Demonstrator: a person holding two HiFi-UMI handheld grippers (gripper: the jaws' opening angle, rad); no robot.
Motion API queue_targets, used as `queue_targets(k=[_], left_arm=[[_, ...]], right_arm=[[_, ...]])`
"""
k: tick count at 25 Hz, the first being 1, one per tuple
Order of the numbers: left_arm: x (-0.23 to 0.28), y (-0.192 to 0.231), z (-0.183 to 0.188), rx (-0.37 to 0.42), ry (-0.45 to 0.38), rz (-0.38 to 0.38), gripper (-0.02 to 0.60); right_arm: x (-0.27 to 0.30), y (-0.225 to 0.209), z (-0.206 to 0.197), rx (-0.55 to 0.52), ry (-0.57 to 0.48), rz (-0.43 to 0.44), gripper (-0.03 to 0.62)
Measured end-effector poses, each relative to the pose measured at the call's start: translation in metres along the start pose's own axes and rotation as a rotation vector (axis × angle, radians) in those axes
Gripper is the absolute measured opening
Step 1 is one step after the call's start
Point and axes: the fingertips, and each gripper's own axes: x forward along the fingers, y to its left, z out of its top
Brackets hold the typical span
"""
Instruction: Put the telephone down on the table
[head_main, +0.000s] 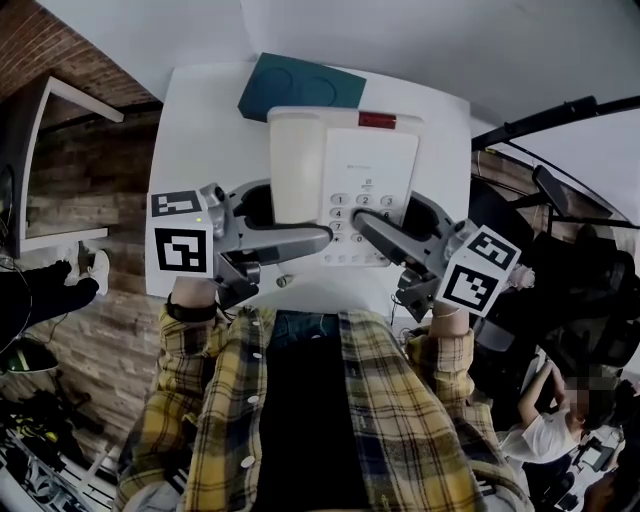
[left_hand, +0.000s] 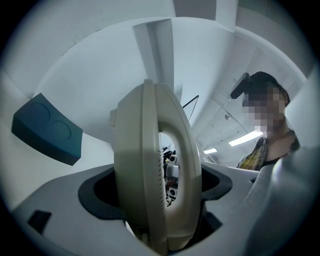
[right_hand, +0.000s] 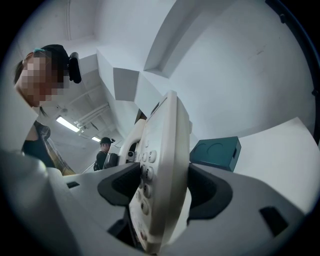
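A cream desk telephone (head_main: 345, 185), handset on its left and keypad on its right, is held between both grippers over the white table (head_main: 200, 130). My left gripper (head_main: 285, 220) is shut on the handset side. The phone's edge (left_hand: 150, 170) fills the left gripper view, between the dark pads (left_hand: 100, 192). My right gripper (head_main: 400, 225) is shut on the keypad side, and in the right gripper view the button face (right_hand: 162, 175) stands clamped between its pads (right_hand: 210, 192). Whether the phone's base touches the tabletop cannot be told.
A teal box (head_main: 300, 88) lies at the table's far edge, just behind the phone; it also shows as the teal box (left_hand: 47, 131) and the teal box (right_hand: 215, 152). Dark equipment (head_main: 560, 260) and a person (head_main: 540, 430) are to the right, and a shelf (head_main: 60, 170) to the left.
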Motion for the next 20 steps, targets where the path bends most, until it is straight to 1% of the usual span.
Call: queue_targets(k=[20], left_arm=[[0.006, 0.052, -0.046, -0.143, 0.084, 0.025, 0.422]], right_arm=[[0.012, -0.044, -0.052, 0.133, 0.106, -0.057, 0.278]])
